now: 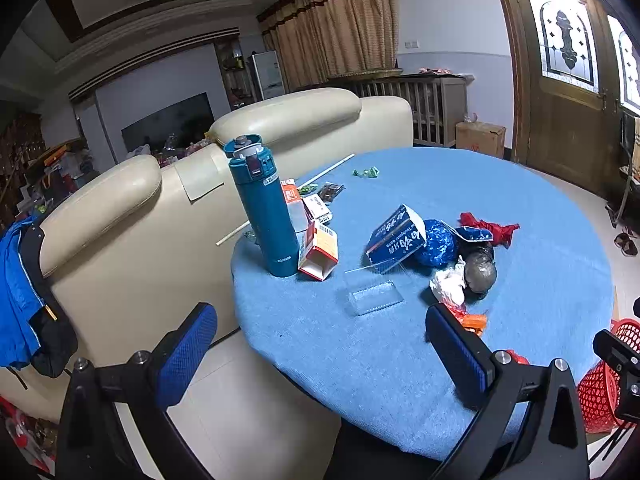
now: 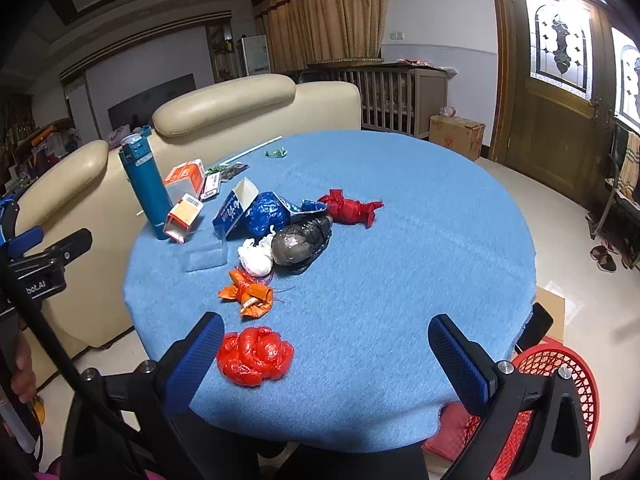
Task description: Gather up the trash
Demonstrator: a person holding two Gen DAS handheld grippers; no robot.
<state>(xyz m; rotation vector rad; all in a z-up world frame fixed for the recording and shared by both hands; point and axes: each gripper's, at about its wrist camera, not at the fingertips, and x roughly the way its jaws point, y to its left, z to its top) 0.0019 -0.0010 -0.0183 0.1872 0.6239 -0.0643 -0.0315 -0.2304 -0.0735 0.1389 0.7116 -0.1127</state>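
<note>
Round table under blue cloth (image 2: pixel 400 240), trash scattered over its left and middle part. Left gripper (image 1: pixel 320 344) wide open, nothing between the blue pads, held above the near left edge of the table, part over the floor. Right gripper (image 2: pixel 326 356) wide open too, empty, over the near edge of the cloth. Crumpled red plastic bag (image 2: pixel 256 356) on the cloth just beside the left finger (image 2: pixel 192 364) of the right gripper; touching or apart cannot be told. Beyond it, crumpled orange wrapper (image 2: pixel 248 294); then white wad (image 2: pixel 256 258) touching a dark grey bundle (image 2: pixel 300 240). Behind those, shiny blue foil ball (image 2: pixel 266 214) against an opened blue-and-white carton (image 2: pixel 234 208) lying on its side. Red crumpled wrapper (image 2: pixel 350 208) to the right of the carton, near the dark bundle. Clear plastic tray (image 1: pixel 374 294) flat on the cloth in front of the carton. Teal bottle (image 1: pixel 264 208) upright near the left edge of the table, an open orange-and-white box (image 1: pixel 320 250) on its side just beside it, more small boxes behind. Green candy wrapper (image 1: pixel 366 172) alone farther back, a thin white stick (image 1: pixel 326 170) lying at the far left edge. Red mesh basket (image 2: pixel 560 392) on the floor below the near right edge of the table, partly hidden by the right gripper's frame. Cream sofa (image 1: pixel 132 240) just left of the table, blue jacket (image 1: pixel 16 292) draped over its back.
</note>
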